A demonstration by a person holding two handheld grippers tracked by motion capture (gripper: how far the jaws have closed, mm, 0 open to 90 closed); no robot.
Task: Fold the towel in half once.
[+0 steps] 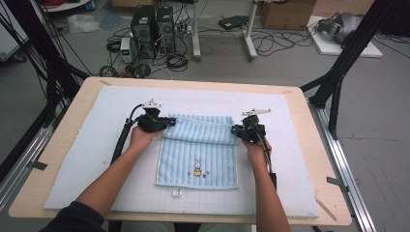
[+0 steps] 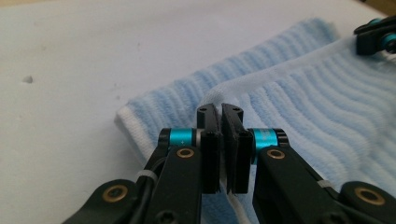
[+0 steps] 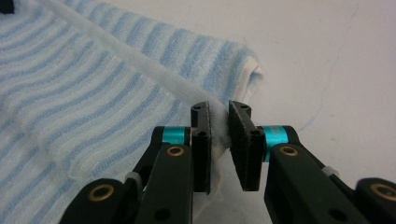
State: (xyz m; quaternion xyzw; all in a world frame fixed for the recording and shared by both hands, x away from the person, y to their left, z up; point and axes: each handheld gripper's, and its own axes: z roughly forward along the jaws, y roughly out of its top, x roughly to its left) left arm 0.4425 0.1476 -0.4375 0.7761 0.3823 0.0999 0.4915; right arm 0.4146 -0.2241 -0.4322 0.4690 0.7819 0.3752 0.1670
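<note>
High view: a light blue striped towel lies on the white mat, its far part folded over toward the person. At the fold's left corner the left gripper has its jaws pinched tight on the towel's edge. At the right corner the right gripper clamps the white hem, jaws nearly closed on it.

pale blue ribbed towel with rabbit motif, white mat
</note>
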